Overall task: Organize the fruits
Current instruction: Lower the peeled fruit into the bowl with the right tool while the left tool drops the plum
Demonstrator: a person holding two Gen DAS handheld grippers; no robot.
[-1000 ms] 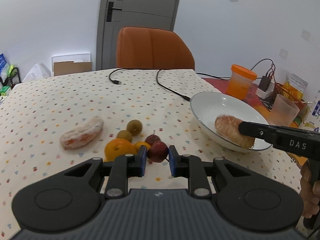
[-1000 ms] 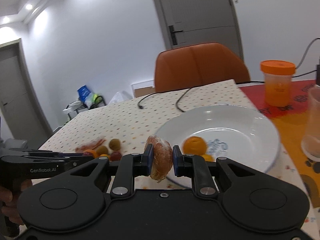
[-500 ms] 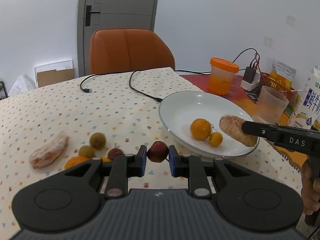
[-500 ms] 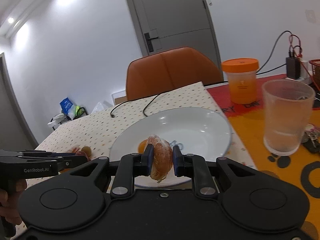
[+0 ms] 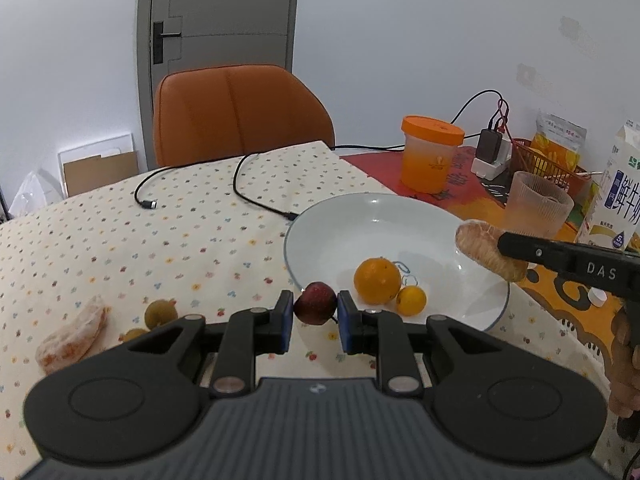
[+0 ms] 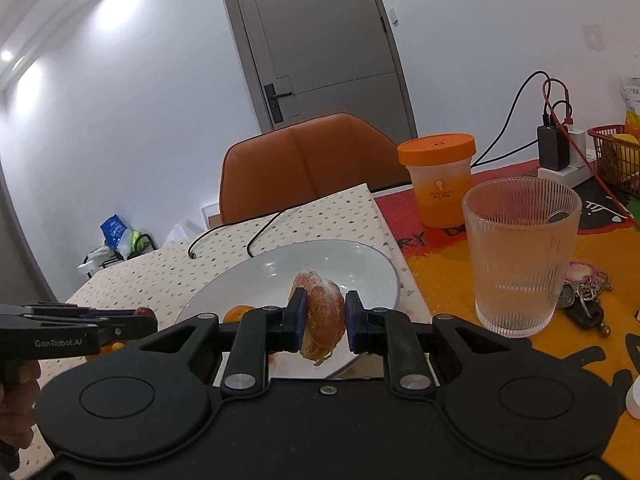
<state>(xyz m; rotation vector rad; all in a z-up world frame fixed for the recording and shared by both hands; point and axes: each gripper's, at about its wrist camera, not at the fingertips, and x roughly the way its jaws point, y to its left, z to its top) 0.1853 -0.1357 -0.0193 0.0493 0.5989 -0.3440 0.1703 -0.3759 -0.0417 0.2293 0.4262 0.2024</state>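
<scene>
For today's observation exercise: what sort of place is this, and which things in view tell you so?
Most likely a home dining room: a cloth-covered table with an orange chair drawn up to it, a milk carton and drinking glass on it, and an interior door behind.

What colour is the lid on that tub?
Orange. The tub's lid shows best in the right wrist view.

- Tablecloth [image 5: 160,240]: cream, small coloured flower dots
- Plate [image 5: 400,220]: white, thin blue rim
- Chair [image 5: 240,112]: orange
- Held fruit [image 5: 315,303]: dark red
- Gripper pads [image 5: 286,320]: blue
</scene>
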